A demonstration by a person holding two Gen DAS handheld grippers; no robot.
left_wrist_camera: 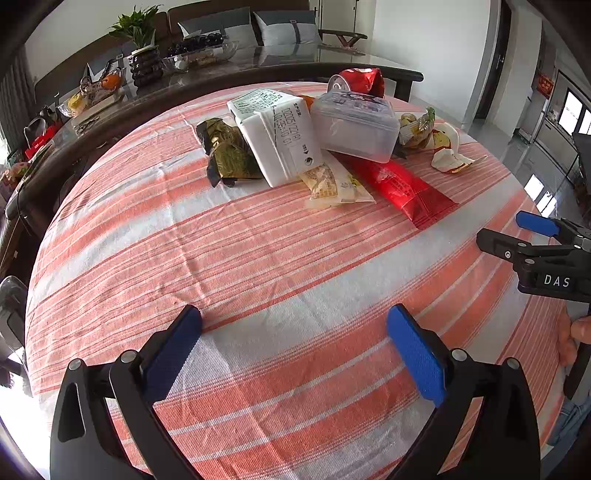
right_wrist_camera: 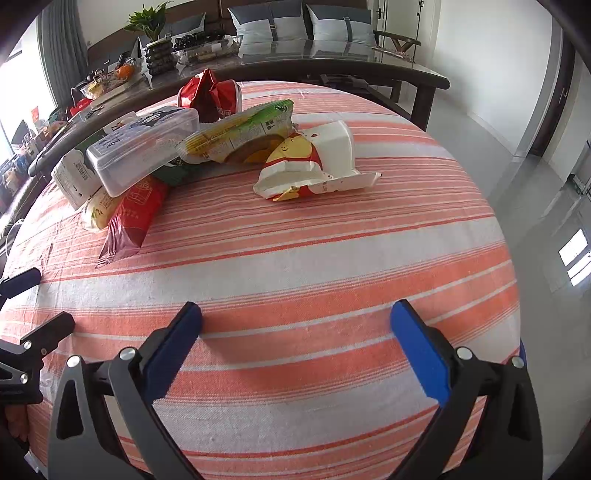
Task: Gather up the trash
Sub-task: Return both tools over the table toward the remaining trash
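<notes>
Trash lies heaped at the far side of the striped tablecloth (left_wrist_camera: 258,258): a white carton (left_wrist_camera: 280,147), a clear plastic box (left_wrist_camera: 354,125), a dark green-gold wrapper (left_wrist_camera: 225,155), a red wrapper (left_wrist_camera: 406,188), a pale yellow packet (left_wrist_camera: 332,184), a red can (left_wrist_camera: 351,83) and a torn white paper bag (right_wrist_camera: 314,162). A green-yellow corn wrapper (right_wrist_camera: 240,133) leans on the heap. My left gripper (left_wrist_camera: 295,332) is open over bare cloth, well short of the heap. My right gripper (right_wrist_camera: 295,332) is open too, holding nothing, also short of it.
A dark table (left_wrist_camera: 221,74) behind carries a potted plant (left_wrist_camera: 142,48), fruit bowls and clutter. A sofa with grey cushions (right_wrist_camera: 280,26) stands at the back wall. Grey floor (right_wrist_camera: 535,184) lies to the right. A person's hand (left_wrist_camera: 576,332) holds the right gripper's handle.
</notes>
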